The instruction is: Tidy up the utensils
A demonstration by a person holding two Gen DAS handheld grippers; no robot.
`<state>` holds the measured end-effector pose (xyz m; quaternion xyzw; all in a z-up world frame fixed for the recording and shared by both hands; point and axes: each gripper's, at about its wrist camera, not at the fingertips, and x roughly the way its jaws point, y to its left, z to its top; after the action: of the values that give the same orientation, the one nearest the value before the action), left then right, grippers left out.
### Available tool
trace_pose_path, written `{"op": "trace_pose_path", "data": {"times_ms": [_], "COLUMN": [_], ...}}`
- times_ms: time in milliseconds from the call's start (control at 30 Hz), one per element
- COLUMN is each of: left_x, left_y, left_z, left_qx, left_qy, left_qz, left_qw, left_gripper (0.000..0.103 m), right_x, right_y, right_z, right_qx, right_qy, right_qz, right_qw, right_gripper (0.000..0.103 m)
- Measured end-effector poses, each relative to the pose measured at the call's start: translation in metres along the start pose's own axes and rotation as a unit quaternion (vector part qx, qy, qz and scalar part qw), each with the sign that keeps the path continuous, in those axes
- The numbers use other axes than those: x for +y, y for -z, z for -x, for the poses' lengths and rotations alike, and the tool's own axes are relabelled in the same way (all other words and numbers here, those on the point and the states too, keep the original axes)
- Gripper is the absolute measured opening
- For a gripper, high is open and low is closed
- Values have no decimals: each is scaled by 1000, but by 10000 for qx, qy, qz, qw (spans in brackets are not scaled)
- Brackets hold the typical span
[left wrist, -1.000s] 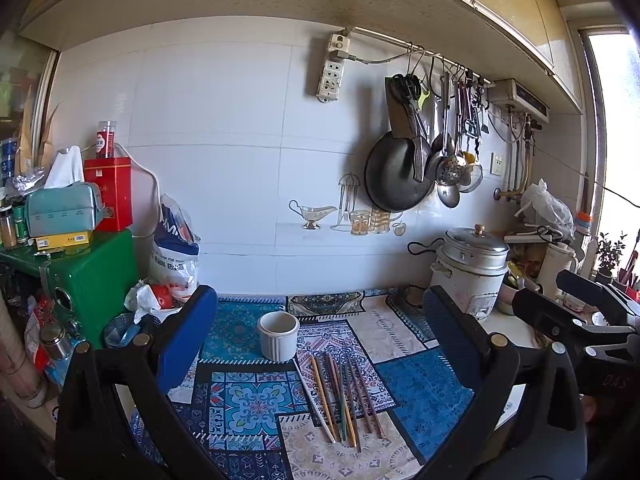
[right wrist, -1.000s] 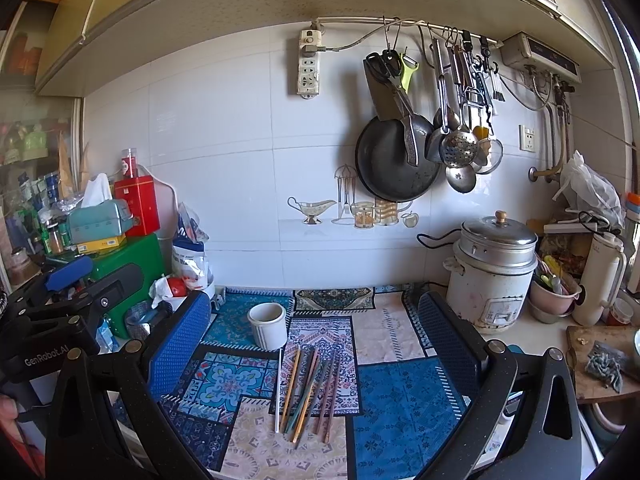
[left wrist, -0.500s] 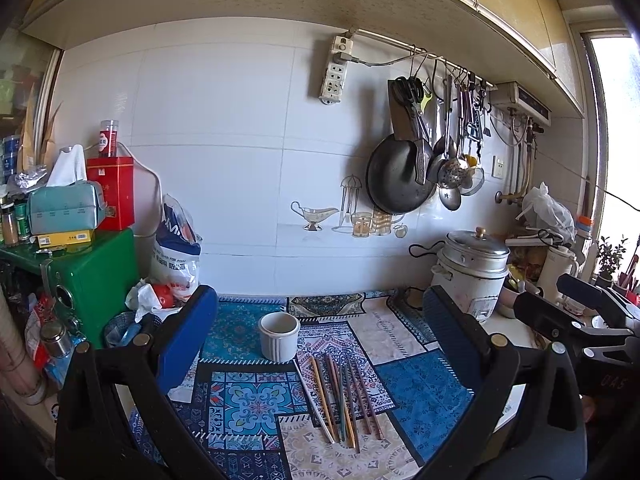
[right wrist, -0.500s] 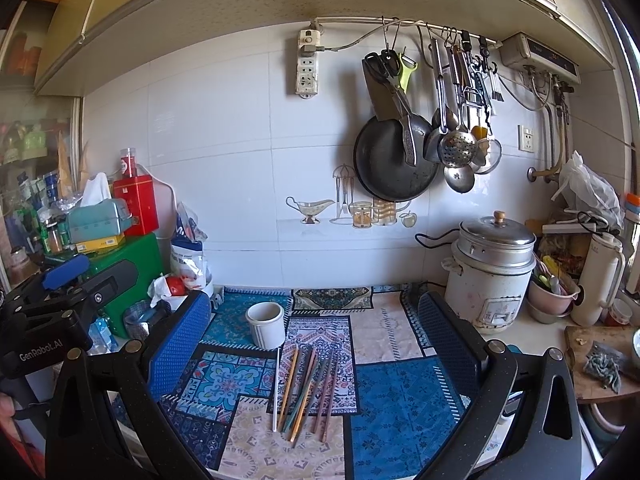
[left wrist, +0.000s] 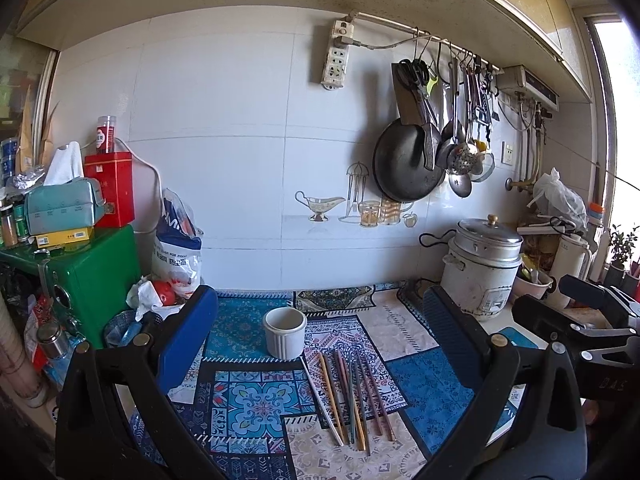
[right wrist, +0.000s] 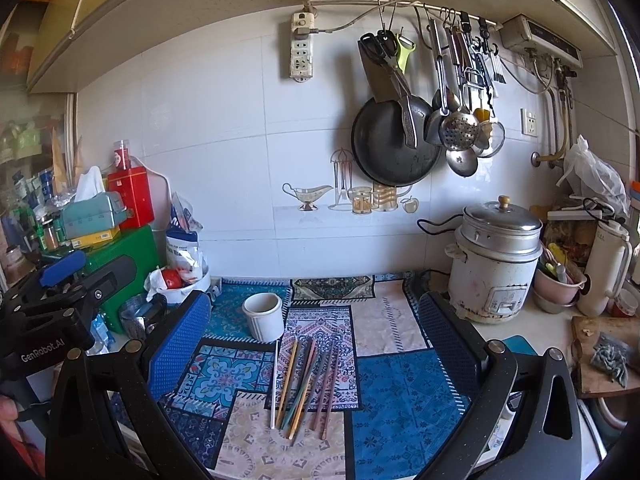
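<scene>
Chopsticks (left wrist: 352, 396) | loose on patterned mat, table, 5 o'clock of white cup (left wrist: 285, 332) | unchanged over last second | left claw (left wrist: 316, 344), right claw (right wrist: 316, 344) spread, empty, hovering | sorting unstarted

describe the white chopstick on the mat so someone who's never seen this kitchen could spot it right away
Find the patchwork mat on the counter in front of the white tiled wall. Just in front of the white ceramic cup lies a row of chopsticks. The white chopstick is the leftmost and the only plain white one; its neighbours are wood-toned, teal or reddish.
</scene>
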<state>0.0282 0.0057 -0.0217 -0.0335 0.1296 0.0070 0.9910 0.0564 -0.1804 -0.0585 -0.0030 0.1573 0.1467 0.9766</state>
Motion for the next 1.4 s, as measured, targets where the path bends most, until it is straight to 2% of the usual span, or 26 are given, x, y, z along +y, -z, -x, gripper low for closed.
{"op": "trace_pose_path", "data": {"times_ms": [300,433,600,767,900,967,1033,1100,1167,1267,1333,1400], "left_x": [9,17,24,35,45,50,50,49,46,40,36,33], "left_y": [37,57,83,109,133,145,155,164,171,181,188,193], "left_z": [-73,-108,-154,-203,-241,-258,-271,-283,-293,-308,-316,-321], "left_qx": [854,1262,1696,2277,2842,3084,3252,3406,3602,3918,4102,4226], "left_qy": [81,129,-67,-245,-296,-353,-497,-544,-439,-250,-194,-138], "left_qz": [101,274,427,471,621,683,626,556,544,603,665,708], "left_qw": [9963,9915,9846,9723,9563,9482,9423,9370,9302,9177,9094,9035], "left_gripper": [103,103,103,103,103,98,86,79,72,59,43,34], "right_x": [-15,-25,-40,-57,-64,-65,-65,-66,-65,-64,-61,-59], "right_y": [33,55,82,106,119,123,125,128,131,137,142,145], "right_z": [-68,-110,-160,-205,-239,-253,-266,-278,-289,-305,-311,-316], "right_qx": [856,1432,2163,2802,3238,3398,3540,3667,3789,3974,4095,4198], "right_qy": [109,220,265,285,114,73,-16,-135,-267,-376,-476,-556], "right_qz": [-76,-2,-14,-61,-106,-57,23,55,69,174,203,239], "right_qw": [9962,9894,9760,9595,9460,9404,9353,9302,9250,9167,9108,9056], "right_gripper": [103,103,103,103,98,90,80,73,63,53,46,39]}}
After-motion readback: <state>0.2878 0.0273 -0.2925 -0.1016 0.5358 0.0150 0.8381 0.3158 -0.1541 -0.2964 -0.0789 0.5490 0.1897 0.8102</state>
